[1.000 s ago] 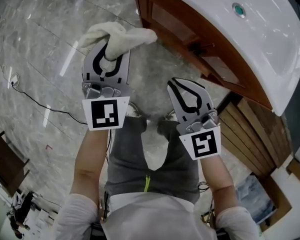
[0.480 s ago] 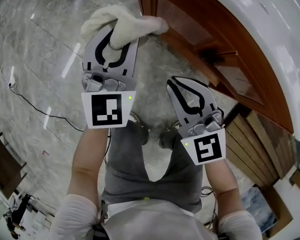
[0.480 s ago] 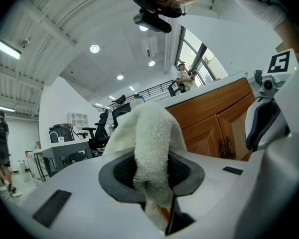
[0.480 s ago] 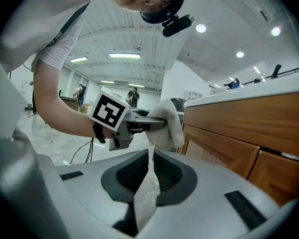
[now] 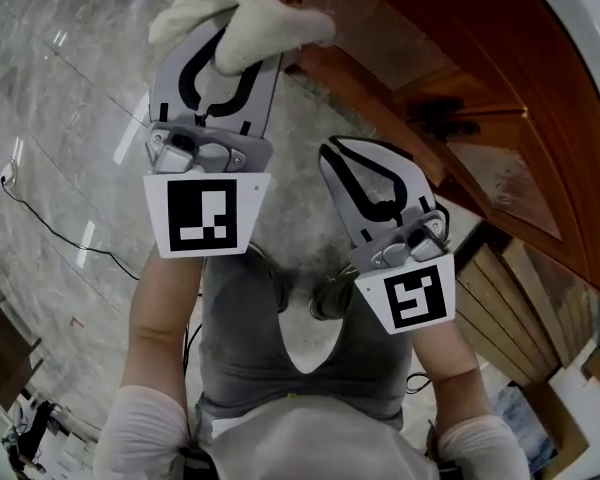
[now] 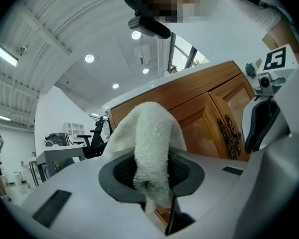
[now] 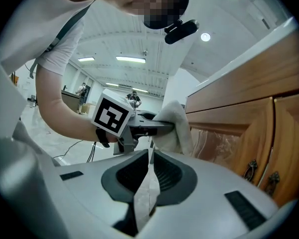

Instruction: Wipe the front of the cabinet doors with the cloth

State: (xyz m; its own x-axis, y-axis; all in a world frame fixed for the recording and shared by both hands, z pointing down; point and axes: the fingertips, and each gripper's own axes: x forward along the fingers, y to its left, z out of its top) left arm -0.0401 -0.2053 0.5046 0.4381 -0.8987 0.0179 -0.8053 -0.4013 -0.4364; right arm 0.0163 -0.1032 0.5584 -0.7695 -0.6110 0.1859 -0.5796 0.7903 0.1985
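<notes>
cloth point(image 5: 242, 16) at 12 o'clock, near door point(image 5: 450, 88) | our left gripper point(image 5: 230, 53) clamps its middle fold | right gripper point(image 5: 368, 163) closed, empty, at 3 | soft, light, floppy; we judge the bunched grip leaves a pad for pressing

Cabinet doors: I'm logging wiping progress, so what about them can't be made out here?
- Contact: whether the cloth touches the cabinet doors; in the head view the cloth's own bulk covers that spot.
- Door bottoms: in the left gripper view the body of the left gripper hides them.
- Handles: small and warped near the right gripper view's edge.
- Dust or wiped streaks: reflections on the wood mask them in every view.
</notes>
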